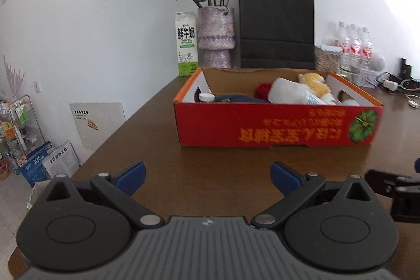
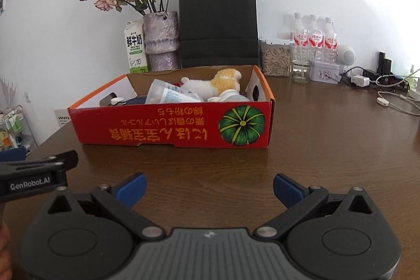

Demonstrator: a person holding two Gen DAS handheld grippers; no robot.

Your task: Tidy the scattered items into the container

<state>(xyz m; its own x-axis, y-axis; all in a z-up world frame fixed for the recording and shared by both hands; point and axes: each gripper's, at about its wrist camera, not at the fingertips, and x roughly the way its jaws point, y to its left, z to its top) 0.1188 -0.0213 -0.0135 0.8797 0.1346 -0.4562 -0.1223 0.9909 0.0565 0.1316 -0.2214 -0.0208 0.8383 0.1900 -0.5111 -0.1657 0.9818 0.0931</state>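
Observation:
A red cardboard box [image 1: 278, 126] [image 2: 170, 129] with a pumpkin print stands on the brown table. Inside it lie a white plastic bottle [image 1: 291, 92] [image 2: 170, 94], a yellow-and-white plush toy [image 1: 316, 85] [image 2: 223, 82], a red item [image 1: 262, 90] and a dark item with a white cap [image 1: 206, 97]. My left gripper [image 1: 208, 179] is open and empty, held short of the box's near wall. My right gripper [image 2: 209, 189] is open and empty too, also in front of the box. Each gripper's black body shows at the other view's edge.
Behind the box along the wall stand a milk carton [image 1: 186, 43], a vase of dried roses [image 1: 215, 37], a black paper bag [image 1: 277, 25], water bottles [image 2: 313, 37], a jar of seeds [image 2: 275, 59] and cables [image 2: 380, 85]. The table's left edge [image 1: 110, 138] drops to floor clutter.

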